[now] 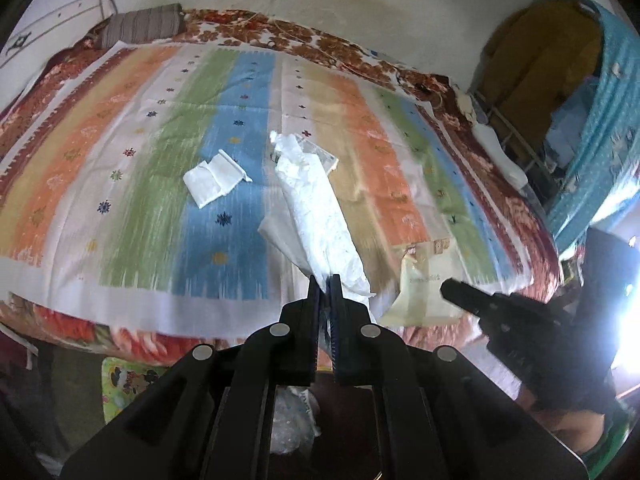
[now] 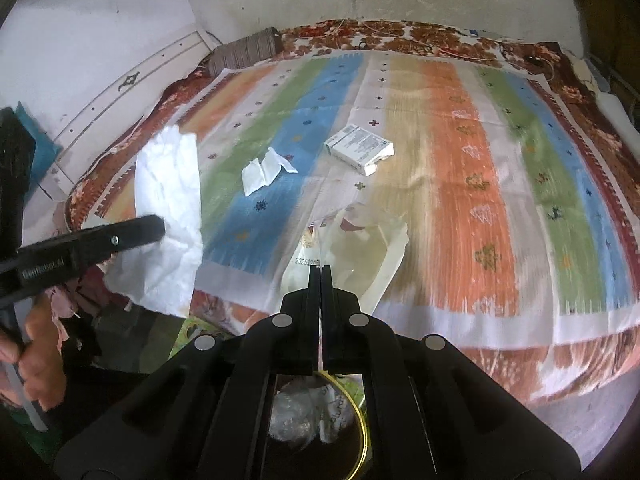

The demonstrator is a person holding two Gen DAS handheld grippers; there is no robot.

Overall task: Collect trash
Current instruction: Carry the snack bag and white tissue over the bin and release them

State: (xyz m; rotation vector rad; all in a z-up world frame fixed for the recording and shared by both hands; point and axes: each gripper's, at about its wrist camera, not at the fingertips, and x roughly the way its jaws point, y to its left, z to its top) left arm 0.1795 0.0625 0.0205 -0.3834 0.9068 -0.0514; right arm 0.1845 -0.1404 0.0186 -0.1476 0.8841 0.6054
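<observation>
My left claw is clamped on a crumpled white paper sheet, my right claw on a clear plastic bag — the gold-rimmed bin sits directly below, nearer my right.

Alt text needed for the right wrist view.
The shut right gripper pinches a translucent cream plastic bag above a striped bedspread. At left, the left gripper holds crumpled white paper; a small white carton and folded white wrapper remain.
</observation>
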